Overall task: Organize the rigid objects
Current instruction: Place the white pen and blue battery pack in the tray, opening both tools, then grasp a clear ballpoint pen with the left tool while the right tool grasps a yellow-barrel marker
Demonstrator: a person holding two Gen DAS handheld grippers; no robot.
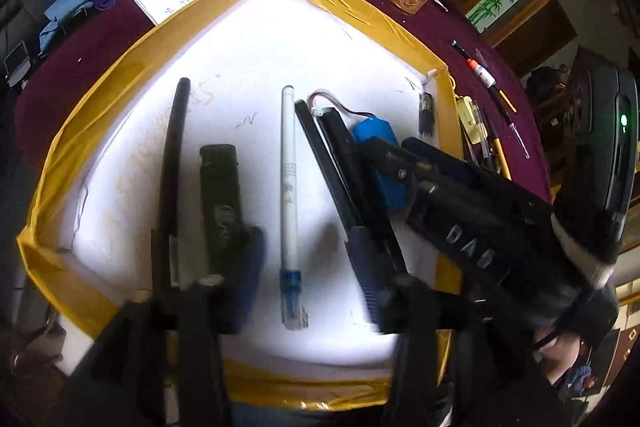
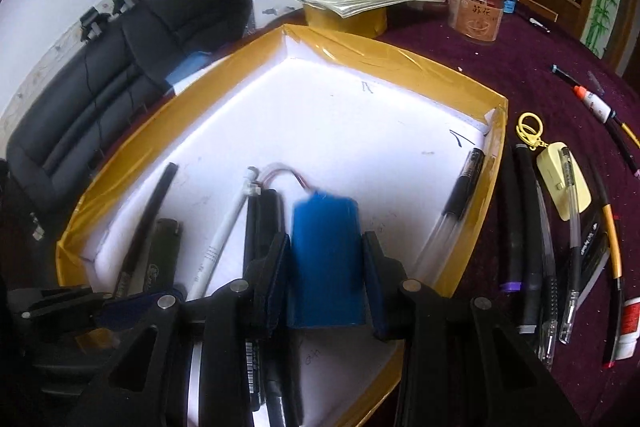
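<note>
two claws (image 1: 308,291) (image 2: 326,259), one blue battery (image 2: 326,259)

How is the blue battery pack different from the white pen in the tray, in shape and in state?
The blue battery pack is short and wide; the white pen is long and thin. The pack sits between the jaws of the right gripper; the pen lies free, no gripper touching it. The pack has wires at one end; the pen has a blue end. Both are inside the yellow-edged tray.

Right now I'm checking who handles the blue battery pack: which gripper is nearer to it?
Right. The right gripper straddles the blue battery pack, a finger on each side. The left gripper sits beside it, over the white pen.
</note>
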